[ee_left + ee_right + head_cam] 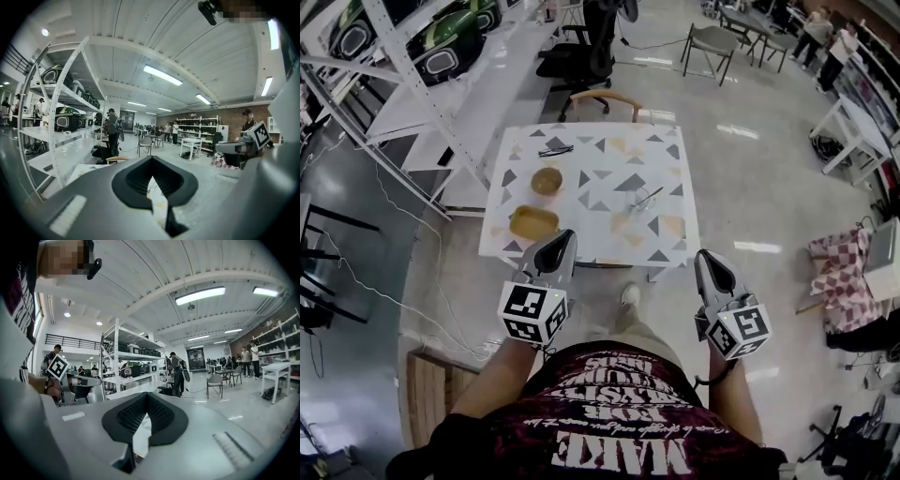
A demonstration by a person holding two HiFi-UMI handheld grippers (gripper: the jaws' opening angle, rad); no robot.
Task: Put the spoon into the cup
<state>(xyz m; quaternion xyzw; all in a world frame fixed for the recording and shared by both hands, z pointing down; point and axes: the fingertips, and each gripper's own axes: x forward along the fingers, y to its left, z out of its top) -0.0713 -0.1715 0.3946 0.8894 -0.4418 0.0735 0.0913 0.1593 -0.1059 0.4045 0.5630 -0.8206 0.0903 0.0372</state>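
the left hand-held gripper [563, 240] has its jaws closed together on nothing, and so does the right hand-held gripper [706, 256]. both are held up at the near side of the desk [598, 228]. the spoon [647, 197] lies right of the desk's centre, well apart from the brown cup [547, 180] at the left. a yellow dish [533, 222] sits just nearer than the cup.

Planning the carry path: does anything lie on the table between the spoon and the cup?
Nothing visible does. Between the spoon and the cup lies only bare patterned tabletop; the yellow dish sits nearer the person, off that line.
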